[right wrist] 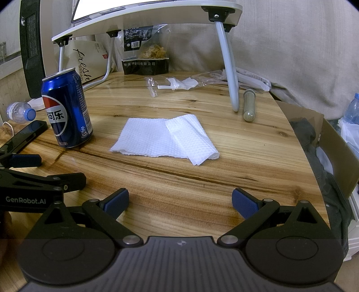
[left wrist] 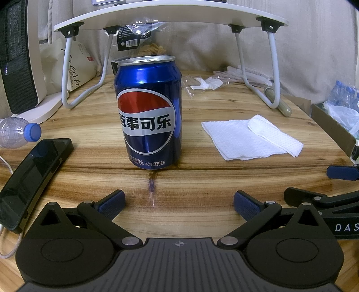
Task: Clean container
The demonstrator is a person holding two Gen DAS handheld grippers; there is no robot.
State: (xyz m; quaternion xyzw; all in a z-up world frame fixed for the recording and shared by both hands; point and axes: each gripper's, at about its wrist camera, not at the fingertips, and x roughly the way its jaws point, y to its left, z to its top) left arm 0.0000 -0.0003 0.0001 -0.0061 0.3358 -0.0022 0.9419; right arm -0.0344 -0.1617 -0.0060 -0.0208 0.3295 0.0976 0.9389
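Wooden desk (right wrist: 224, 179) carries everything in view; grain cracks run across its top. A white folding lap table (left wrist: 170, 20) stands on the far part of the desk, with a snack bag (right wrist: 145, 54) and a paper bread bag (right wrist: 87, 60) beneath and behind it.

Left hand-held gripper (left wrist: 179, 203): jaws wide apart, nothing between the blue pads, held low over the near edge of the desk and aimed straight at the Pepsi can (left wrist: 149, 112). Right hand-held gripper (right wrist: 180, 203): jaws likewise wide, empty, aimed at the paper towel (right wrist: 166, 140).

The can stands upright on the desk ahead of the left gripper, well clear of its pads. In the left view its top appears opened, though the opening itself is not clearly seen. The paper towel lies flat, partly folded over on one side, to the right of the can and apart from it. A black phone (left wrist: 31, 179) lies to the can's left, with a plastic water bottle (left wrist: 18, 132) on its side beyond it. A slim cylindrical tube (right wrist: 249, 105) lies near a leg of the lap table.

Progress, judged: none yet. Can unheld, towel untouched. Remaining: steady the can, pick up the towel, wipe the can.
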